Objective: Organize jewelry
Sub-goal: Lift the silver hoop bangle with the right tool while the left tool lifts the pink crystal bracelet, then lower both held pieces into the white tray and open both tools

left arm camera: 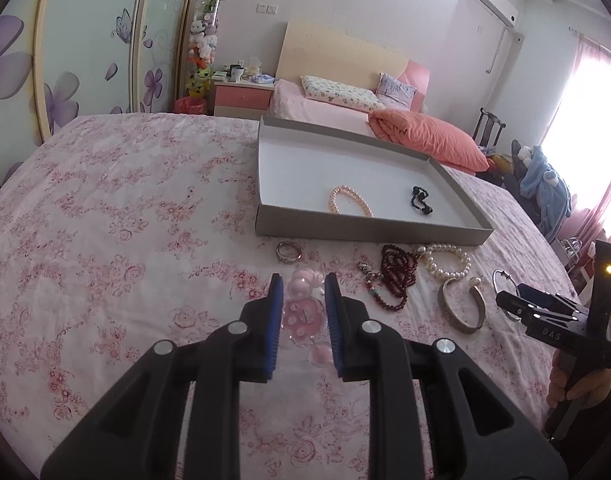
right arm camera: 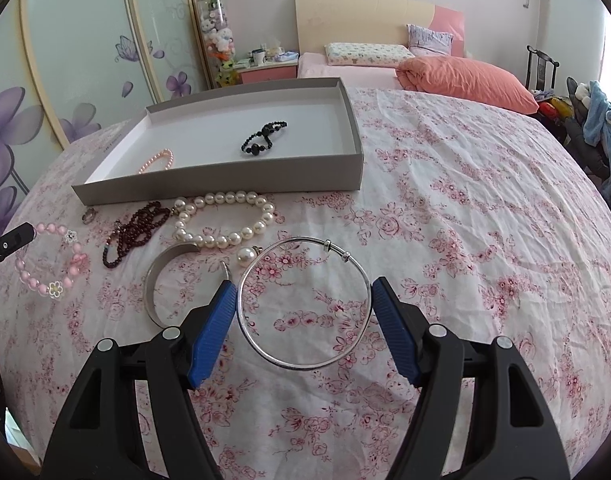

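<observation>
- On the floral bedspread [right arm camera: 465, 184], at the far left of the jewelry row, the left gripper [left arm camera: 303, 312] has its blue pads drawn close together on the pink bead bracelet [left arm camera: 303, 316]; the pads press the beads from both sides, and in the right wrist view the bracelet [right arm camera: 51, 258] hangs from that gripper's tip.
- Just beside it, near the box's front wall, lies a small patterned ring [left arm camera: 289, 251].
- Next come the dark red bead strand [right arm camera: 135, 232] and the white pearl bracelet [right arm camera: 225, 216], touching each other at one end.
- In front of the pearls sits the wide silver cuff [right arm camera: 161, 276], its open side facing right.
- Furthest right, the right gripper [right arm camera: 303, 304] stands wide, its pads touching either side of the thin silver bangle [right arm camera: 305, 300]; whether they squeeze it or only touch I cannot tell.
- Behind the row, the shallow grey box [right arm camera: 225, 184] holds a peach pearl bracelet [right arm camera: 159, 160] at left and a black bead bracelet [right arm camera: 263, 138] at right, well apart.
</observation>
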The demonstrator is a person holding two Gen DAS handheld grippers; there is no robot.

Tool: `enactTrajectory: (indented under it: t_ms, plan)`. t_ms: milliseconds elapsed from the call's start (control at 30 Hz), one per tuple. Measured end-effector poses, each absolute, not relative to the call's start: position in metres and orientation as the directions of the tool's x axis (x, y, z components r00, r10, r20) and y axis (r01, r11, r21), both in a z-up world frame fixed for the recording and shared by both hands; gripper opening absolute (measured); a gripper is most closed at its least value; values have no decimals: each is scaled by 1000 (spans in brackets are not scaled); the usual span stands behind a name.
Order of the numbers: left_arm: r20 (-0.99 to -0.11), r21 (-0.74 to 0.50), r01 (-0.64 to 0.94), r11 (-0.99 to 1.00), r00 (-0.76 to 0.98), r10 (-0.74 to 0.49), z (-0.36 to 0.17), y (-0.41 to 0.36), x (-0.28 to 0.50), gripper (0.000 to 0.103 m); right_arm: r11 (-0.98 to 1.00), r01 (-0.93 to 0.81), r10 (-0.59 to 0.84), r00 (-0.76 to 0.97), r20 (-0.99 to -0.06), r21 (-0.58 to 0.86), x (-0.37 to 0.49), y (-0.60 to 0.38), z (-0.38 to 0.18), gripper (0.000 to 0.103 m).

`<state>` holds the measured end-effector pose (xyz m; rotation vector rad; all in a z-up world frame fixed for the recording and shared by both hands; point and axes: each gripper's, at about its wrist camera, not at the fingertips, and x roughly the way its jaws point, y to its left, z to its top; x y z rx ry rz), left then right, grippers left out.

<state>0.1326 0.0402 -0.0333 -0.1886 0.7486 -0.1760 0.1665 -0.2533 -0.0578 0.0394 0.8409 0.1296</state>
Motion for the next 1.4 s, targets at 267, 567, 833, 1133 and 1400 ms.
enactTrajectory:
  t_ms: [267, 567, 833, 1133, 1400]
  plan:
    - [-622, -257, 96, 962, 745, -241, -23, 40, 127, 22, 990, -104, 141, 686, -714, 96, 162, -249, -51, 70]
    - [-592, -265, 92, 960, 770, -237, -15, 39, 123, 21, 987, -121, 158, 719, -677, 102, 156, -241, -42, 70]
    - [-579, -258, 98, 961, 780, -235, -11, 35, 121, 21, 985, -135, 172, 752, -637, 106, 149, -233, -34, 70]
    - [-566, -264, 97, 960, 790, -236, -7, 35, 120, 21, 983, -154, 184, 776, -604, 102, 145, -226, -27, 70]
    - [-550, -247, 98, 964, 805, -223, 2, 29, 121, 21, 983, -167, 183, 817, -547, 79, 140, -219, -17, 70]
